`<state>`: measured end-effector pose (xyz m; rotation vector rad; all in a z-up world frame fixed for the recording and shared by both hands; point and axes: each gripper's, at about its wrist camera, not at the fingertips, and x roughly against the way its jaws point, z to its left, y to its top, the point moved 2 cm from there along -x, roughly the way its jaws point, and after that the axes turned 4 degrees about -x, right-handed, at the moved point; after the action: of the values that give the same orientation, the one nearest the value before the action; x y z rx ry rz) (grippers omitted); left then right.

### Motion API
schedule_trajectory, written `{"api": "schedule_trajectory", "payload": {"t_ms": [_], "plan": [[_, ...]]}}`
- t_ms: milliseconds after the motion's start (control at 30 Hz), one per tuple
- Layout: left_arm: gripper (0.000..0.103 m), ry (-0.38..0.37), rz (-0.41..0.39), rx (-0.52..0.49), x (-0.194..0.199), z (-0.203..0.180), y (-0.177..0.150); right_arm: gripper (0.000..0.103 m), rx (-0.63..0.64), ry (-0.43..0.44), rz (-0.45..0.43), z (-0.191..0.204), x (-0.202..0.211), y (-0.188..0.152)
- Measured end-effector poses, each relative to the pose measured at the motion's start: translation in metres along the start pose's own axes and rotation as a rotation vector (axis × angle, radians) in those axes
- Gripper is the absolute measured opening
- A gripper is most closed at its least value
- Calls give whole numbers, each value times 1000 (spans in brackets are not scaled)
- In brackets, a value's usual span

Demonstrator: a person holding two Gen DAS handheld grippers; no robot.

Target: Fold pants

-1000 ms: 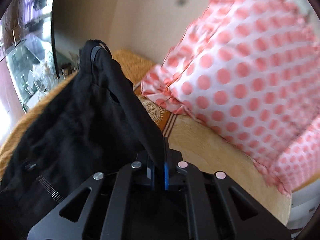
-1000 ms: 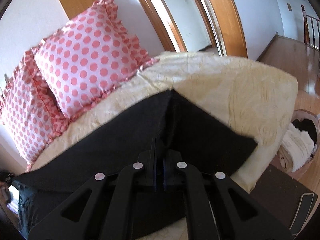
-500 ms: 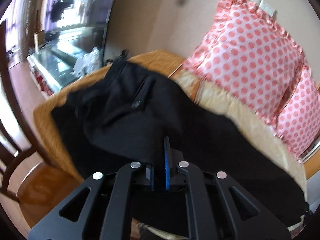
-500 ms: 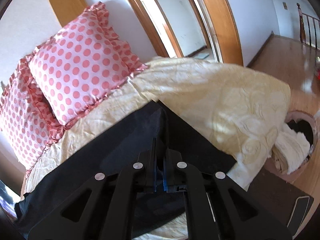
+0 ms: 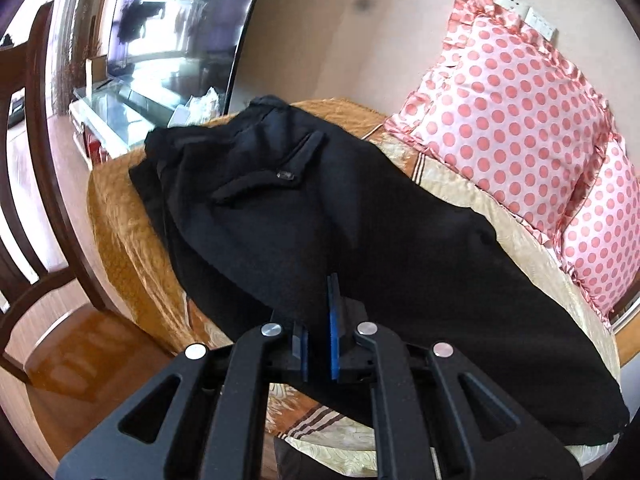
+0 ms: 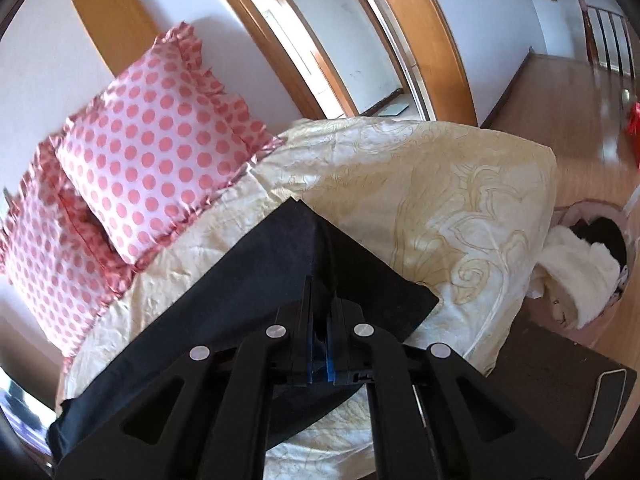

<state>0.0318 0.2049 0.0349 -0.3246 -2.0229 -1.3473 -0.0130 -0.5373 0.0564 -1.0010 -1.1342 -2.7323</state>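
Observation:
Black pants lie stretched along a cream and gold bedspread, waistband and pocket at the far left end. My left gripper is open a little, its blue pads just apart, over the near edge of the pants with no cloth visibly pinched. In the right wrist view the leg end of the pants forms a raised ridge toward a pointed corner. My right gripper is shut on that fold of the pants.
Two pink polka-dot pillows lean on the wall behind the pants. A dark wooden chair stands left of the bed. A basket with white cloth sits on the floor at right. The bedspread extends right.
My left gripper lowered the waist end onto the bed, let go of it and pulled back. My right gripper kept its hold on the leg end and drew it slightly nearer.

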Motion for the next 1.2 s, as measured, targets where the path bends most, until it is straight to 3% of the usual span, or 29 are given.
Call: {"api": "schedule_trajectory", "payload": {"t_ms": [100, 333, 767, 967, 1100, 1200], "plan": [[7, 5, 29, -22, -6, -1, -2, 4, 34, -48, 17, 0, -4, -3], [7, -13, 36, -23, -4, 1, 0, 4, 38, -49, -3, -5, 9, -5], [9, -3, 38, -68, -4, 1, -11, 4, 58, -108, 48, -14, -5, -14], [13, -32, 25, -58, -2, 5, -12, 5, 48, -107, 55, -17, -3, -15], [27, -54, 9, -46, 7, 11, -12, 20, 64, -157, 27, -17, 6, -13], [48, -19, -44, -11, 22, 27, -8, 44, 68, -242, -43, -21, 20, -10]]}}
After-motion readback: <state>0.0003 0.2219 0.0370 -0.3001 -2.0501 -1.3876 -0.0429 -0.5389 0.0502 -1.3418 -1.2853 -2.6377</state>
